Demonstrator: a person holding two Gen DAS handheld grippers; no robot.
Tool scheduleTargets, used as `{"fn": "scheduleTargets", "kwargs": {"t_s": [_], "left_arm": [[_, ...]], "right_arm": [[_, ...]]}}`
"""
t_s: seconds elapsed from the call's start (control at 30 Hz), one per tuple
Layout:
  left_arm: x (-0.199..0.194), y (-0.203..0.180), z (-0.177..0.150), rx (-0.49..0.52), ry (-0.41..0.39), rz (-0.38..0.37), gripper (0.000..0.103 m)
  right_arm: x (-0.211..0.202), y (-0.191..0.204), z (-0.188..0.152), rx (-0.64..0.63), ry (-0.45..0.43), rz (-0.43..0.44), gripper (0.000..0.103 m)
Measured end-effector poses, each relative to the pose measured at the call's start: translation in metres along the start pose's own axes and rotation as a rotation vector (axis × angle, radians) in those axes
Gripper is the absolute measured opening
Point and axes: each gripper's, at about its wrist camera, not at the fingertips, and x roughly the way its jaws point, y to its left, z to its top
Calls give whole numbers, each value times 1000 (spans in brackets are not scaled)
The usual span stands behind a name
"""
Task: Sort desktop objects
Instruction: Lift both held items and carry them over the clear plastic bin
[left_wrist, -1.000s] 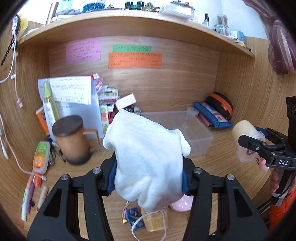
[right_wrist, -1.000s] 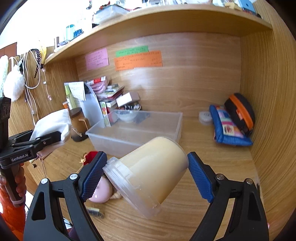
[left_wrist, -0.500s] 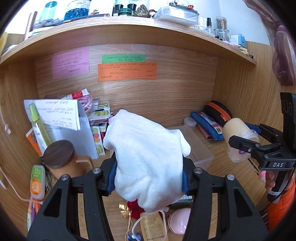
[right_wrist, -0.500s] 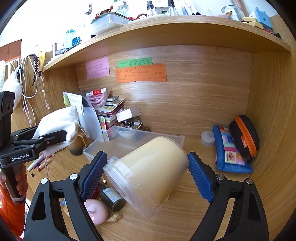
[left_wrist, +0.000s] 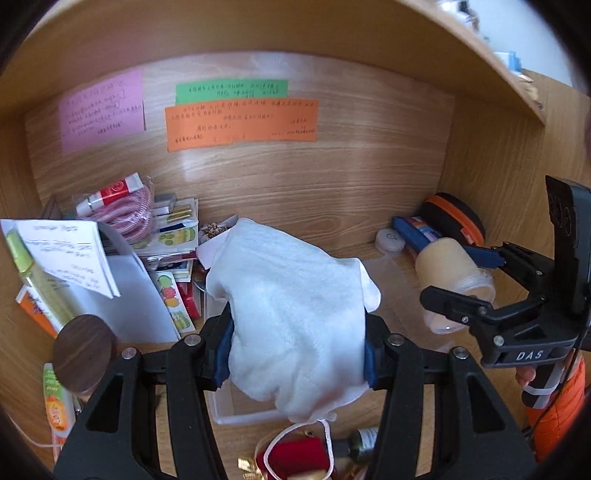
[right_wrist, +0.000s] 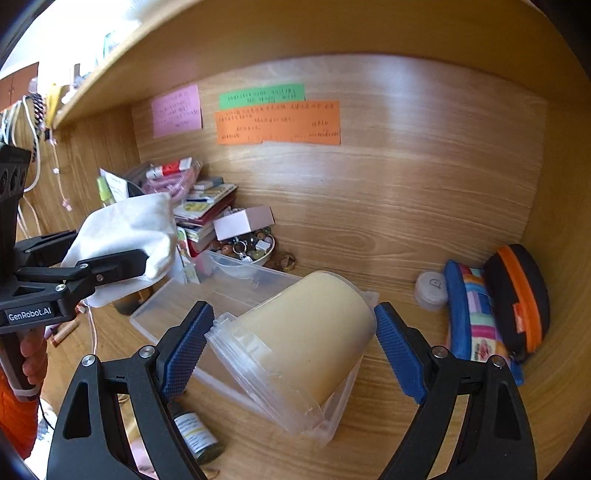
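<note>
The left gripper (left_wrist: 297, 343) is clamped on a white cloth pouch (left_wrist: 295, 314), its blue pads pressed into both sides, and it points forward and somewhat down. The right gripper (right_wrist: 291, 347) holds a cream plastic container (right_wrist: 306, 339) tilted between widely spread jaws, angled down alike. Both grippers are held side by side, the left one at the left. A hand (right_wrist: 31, 354) in an orange sleeve (right_wrist: 14, 417) grips the left handle.
</note>
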Motion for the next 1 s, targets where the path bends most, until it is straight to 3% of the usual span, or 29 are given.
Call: {"fn": "scheduleTargets", "kwargs": {"t_s": [0.27, 0.5, 1.0], "left_arm": [[46, 14, 8, -18, 61, 2, 53], [87, 19, -4, -4, 150, -17, 53], [119, 18, -21, 26, 245, -15, 55]], "right_arm": [[46, -6, 6, -16, 76, -3, 87], [78, -6, 5, -57, 146, -16, 87], [122, 4, -5, -156, 286, -25, 86]]}}
